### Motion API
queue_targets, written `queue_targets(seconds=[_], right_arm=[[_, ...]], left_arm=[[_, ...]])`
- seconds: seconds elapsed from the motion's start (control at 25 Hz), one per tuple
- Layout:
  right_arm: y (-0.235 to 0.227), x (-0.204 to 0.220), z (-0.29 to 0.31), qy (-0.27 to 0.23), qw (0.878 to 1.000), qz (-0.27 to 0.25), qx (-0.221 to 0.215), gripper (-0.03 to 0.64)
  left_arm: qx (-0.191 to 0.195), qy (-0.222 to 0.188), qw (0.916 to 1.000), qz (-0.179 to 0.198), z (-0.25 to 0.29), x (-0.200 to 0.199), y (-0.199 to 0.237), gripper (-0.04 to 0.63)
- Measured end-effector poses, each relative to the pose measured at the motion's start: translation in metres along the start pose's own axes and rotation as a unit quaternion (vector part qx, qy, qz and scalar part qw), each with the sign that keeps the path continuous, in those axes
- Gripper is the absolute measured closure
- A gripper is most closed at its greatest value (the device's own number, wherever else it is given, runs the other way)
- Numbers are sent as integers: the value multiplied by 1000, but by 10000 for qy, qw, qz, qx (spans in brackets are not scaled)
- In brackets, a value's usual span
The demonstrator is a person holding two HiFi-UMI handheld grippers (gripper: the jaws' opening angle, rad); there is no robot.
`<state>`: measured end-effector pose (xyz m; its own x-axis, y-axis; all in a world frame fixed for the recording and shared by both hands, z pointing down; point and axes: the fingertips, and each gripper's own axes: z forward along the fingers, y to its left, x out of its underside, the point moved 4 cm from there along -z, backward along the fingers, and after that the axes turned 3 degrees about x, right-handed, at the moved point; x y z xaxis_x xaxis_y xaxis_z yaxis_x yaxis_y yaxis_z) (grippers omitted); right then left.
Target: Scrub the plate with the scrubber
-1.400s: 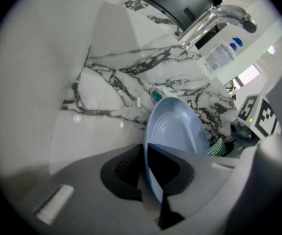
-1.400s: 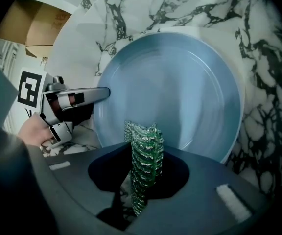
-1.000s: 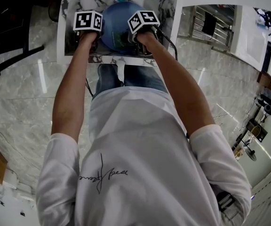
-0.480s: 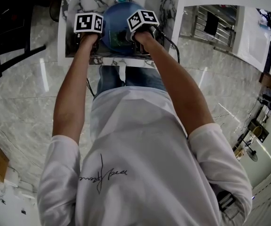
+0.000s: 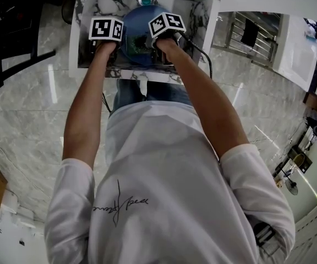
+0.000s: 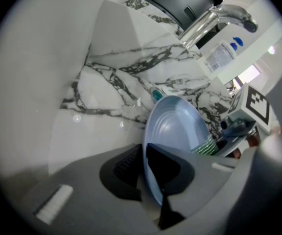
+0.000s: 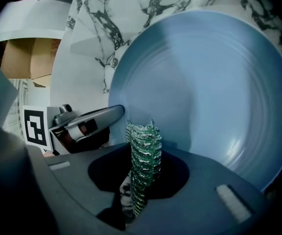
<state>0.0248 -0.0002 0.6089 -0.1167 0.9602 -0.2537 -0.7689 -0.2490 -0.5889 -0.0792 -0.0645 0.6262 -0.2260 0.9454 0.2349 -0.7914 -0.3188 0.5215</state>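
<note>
Right now I judge the scrubbing step is under way. My left tongs [image 6: 143, 168] are clamped on the near rim of the plate [image 6: 180, 126], one jaw on the back and one on the hollow face. That holds the plate on edge, out ahead of those tongs and over the sink [image 6: 111, 82]. My right tongs [image 7: 142, 170] are closed on the green scrubber [image 7: 143, 151], pinching it flat between the jaws.

The plate stands tilted rather than lying flat, and its hollow face is turned towards the right tongs and fills most of what lies ahead of them. The scrubber's long axis runs out along the right jaws, with its free end pointing at the plate's lower face, close to the rim the left tongs hold. It looks to be at the surface there, though I can't be sure of contact.

The next move, as I read it, calls for pressing that free end onto the face and sweeping it across — rim to centre — while the left grip resists the push. Too much push and the plate could twist in the left jaws.
</note>
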Motion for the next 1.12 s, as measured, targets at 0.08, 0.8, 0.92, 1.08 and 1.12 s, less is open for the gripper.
queue_targets(seconds=[0.08, 0.8, 0.92, 1.08, 1.12], right_arm=[[2, -2, 0, -49, 9999, 62, -97, 551], [12, -22, -18, -461, 9978, -91, -459, 552], [13, -30, -26, -585, 9969, -109, -509, 552], [17, -41, -30, -719, 9959, -190, -508, 552], [19, -43, -31, -736, 9959, -264, -448, 552]], left_arm=[[-2, -3, 10000, 3, 0, 0, -1, 508], [31, -11, 10000, -10, 0, 1, 1, 506], [34, -13, 10000, -14, 0, 1, 1, 506], [43, -10, 10000, -29, 1, 2, 1, 506], [47, -11, 10000, -30, 2, 2, 1, 506]])
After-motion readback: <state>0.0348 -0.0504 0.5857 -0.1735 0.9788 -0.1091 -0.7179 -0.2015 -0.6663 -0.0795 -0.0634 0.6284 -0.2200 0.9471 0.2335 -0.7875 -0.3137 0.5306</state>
